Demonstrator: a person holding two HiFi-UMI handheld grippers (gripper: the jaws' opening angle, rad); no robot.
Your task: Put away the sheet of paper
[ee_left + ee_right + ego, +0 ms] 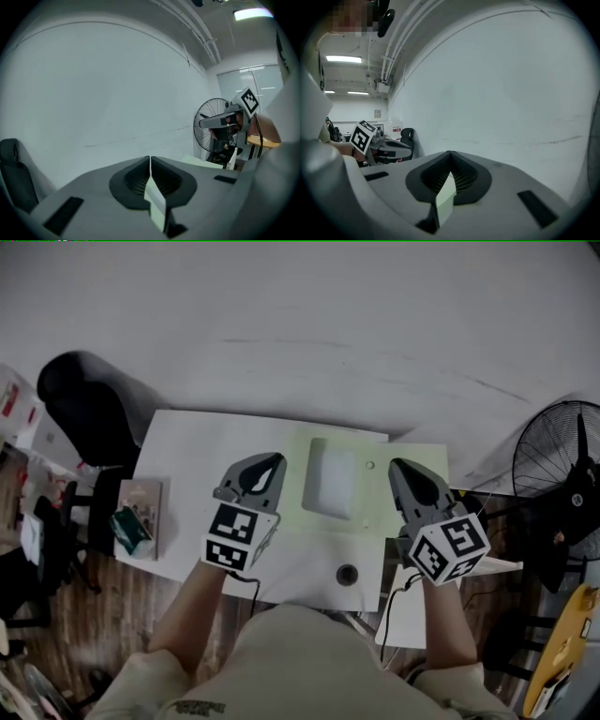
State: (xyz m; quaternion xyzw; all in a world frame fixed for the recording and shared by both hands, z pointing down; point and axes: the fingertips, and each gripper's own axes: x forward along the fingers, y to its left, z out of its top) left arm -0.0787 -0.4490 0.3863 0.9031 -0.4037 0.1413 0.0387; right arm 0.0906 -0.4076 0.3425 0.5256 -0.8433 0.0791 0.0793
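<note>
The person stands at the near edge of a white desk (187, 456) with both bare forearms stretched forward over it, roughly side by side. The left gripper (276, 461) is above the middle of the desk. The right gripper (395, 466) is above the desk's right end. Both point away from the person towards the pale wall (309, 324) behind the desk, and their tips lean slightly in towards each other. Each marker cube sits at the rear of its tool, nearest the person. In both gripper views the wall fills the scene ahead, so the tools are close to level and dip only slightly.

The sheet of paper (370, 498) is pale green and spans the space between the two tools, above the right half of the desk. It has a lighter rectangular patch near its middle, and I cannot tell what that is. The left gripper's jaws are pressed together on one edge of the sheet, and a thin strip of paper runs back from the pinch towards the camera. The right gripper's jaws pinch the opposite edge in the same way.

A black chair (84, 399) stands off the desk's left end and a black fan (562, 474) off its right end. A book (141, 512) lies on the desk's left edge.
</note>
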